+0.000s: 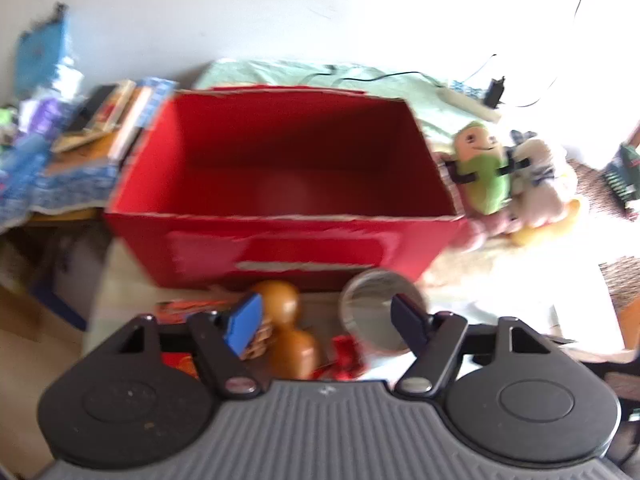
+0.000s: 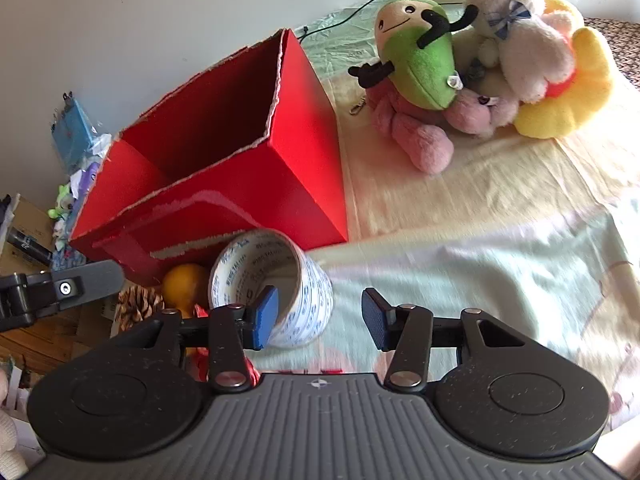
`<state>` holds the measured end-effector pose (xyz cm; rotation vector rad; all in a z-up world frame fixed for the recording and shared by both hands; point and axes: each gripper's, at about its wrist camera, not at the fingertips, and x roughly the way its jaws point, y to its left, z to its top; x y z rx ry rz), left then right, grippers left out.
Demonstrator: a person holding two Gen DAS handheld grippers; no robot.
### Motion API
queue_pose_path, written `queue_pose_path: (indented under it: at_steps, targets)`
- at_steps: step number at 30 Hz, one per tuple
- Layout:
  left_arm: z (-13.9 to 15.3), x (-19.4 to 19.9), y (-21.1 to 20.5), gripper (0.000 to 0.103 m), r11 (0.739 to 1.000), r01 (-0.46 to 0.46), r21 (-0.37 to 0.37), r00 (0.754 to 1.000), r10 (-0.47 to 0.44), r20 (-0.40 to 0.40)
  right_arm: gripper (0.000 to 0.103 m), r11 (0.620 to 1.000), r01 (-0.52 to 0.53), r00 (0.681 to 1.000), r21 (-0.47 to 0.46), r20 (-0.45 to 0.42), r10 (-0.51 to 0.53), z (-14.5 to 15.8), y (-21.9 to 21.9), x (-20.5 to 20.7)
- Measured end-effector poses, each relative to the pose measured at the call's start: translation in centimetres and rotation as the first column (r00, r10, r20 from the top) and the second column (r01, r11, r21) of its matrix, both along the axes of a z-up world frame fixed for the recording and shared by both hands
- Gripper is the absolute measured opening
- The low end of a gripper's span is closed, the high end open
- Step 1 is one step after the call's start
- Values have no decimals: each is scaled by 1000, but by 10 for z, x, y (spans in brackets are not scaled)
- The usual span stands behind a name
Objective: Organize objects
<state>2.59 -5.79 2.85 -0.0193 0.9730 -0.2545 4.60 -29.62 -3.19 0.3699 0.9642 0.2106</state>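
Box (image 2: 224,152), red cardboard with torn, ragged top edges, sits open and empty on the cloth-covered bed (image 2: 480,264); I read it as the bin everything is meant to go into, which is why the loose items are gathered around it. Pressed against its front wall lie a tape roll (image 2: 276,280) on its side, a smooth orange gourd (image 1: 288,332), a scaly pinecone (image 2: 138,304) and something crinkly and red that I cannot identify. To the right of the box is a heap of soft plush toys (image 2: 472,68), the green one (image 2: 420,56) on top.

My right claw (image 2: 318,314) is spread wide, its left pad just inside the roll's hollow core, the other clear of the printed white wall; nothing is gripped. I judge it is lined up to pinch that wall. My left claw (image 1: 326,322) is also open and empty, hovering over the gourd in front of the box; that view is blurred.
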Motion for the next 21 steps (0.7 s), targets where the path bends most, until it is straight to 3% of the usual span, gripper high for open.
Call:
queue_pose_path:
  at_steps: [5,10,15,21]
  targets:
    - [-21,24,-21,50,998,60,-3,997,-60,-56,41,999,-35,999,12,5,35,-10,0,16]
    - [-36,34,-35,41,994,111,18,988,-108,-110,28,997,-66,998,48,-12,67,-18,-1,25]
    - [-54,46,-43,24,985,165,57,974,-154,-164,22,995,-90,996,41,-13,90,-20,1,27]
    - [-67,52,-46,20,981,172,89,972,-154,-180,18,994,-104,994,45,-25,105,-23,6,33]
